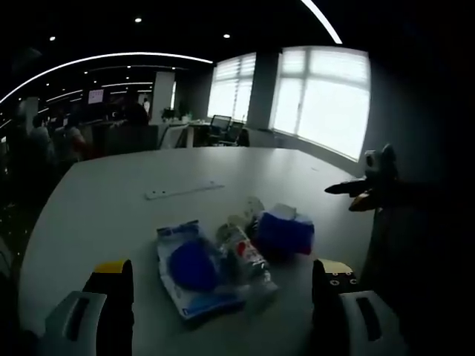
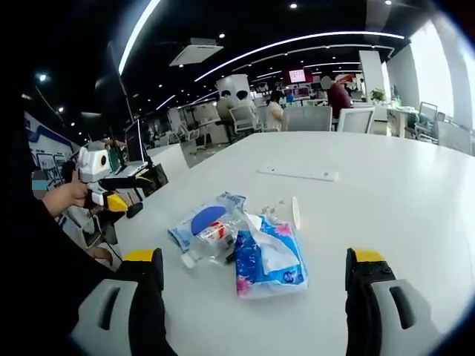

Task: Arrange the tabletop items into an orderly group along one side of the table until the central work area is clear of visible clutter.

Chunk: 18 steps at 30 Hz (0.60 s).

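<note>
Yellow-tipped jaws of the right gripper (image 2: 252, 271) are rising nearest the lens in the right gripper view, standing wide apart with nothing between them. The left gripper (image 1: 223, 285) is doing the same in the left gripper view, its jaws spread wide and holding nothing. Both appear to be hovering short of the items, likely so the person can choose what to take first.

Largest of all, the white table (image 2: 386, 200) is stretching away with most of its surface bare. A long white strip (image 2: 297, 173), perhaps a power strip or remote, is lying alone farther back, well apart from the rest, so it seems to need its own trip to the side.

Near the table's front edge, a small cluster is sitting bunched together. A blue tissue pack (image 2: 269, 256), with white tissue poking from its top, is lying closest to the right gripper. Touching it, a clear plastic bottle (image 2: 210, 241) with a red label is lying on its side. Behind the bottle, a pale packet with a blue circle (image 2: 202, 220) is lying flat; the left gripper view is showing it nearest that gripper. Something small and whitish (image 2: 295, 212) is lying just beyond the tissues; I cannot tell what it is.
</note>
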Tool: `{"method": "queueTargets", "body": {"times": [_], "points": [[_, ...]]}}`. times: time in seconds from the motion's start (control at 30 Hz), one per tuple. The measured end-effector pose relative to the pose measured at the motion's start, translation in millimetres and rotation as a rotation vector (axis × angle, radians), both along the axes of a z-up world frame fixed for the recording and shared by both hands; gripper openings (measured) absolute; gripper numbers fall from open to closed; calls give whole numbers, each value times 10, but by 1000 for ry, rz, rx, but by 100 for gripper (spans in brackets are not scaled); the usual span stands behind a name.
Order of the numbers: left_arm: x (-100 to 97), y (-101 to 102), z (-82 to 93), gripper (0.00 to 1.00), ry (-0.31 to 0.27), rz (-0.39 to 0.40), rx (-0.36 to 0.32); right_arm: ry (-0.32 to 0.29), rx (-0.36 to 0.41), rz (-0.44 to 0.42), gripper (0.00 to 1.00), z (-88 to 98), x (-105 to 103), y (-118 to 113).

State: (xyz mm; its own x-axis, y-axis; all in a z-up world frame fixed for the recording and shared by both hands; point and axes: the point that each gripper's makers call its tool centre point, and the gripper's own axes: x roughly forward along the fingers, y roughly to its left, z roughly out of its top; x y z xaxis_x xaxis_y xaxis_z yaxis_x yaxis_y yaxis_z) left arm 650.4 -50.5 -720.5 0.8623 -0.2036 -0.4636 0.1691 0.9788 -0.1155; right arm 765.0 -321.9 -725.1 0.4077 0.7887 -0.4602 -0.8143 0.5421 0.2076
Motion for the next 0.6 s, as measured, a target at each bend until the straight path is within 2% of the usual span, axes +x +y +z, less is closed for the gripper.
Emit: {"method": "queueTargets", "body": {"times": [0.1,0.6], "points": [[-6,8,9,99,-5,6,-4,5,20,-1,98,42,4,19],[-29,2,40,99,-17,20,-7,14,21,-9,89,49,57,9]]}}
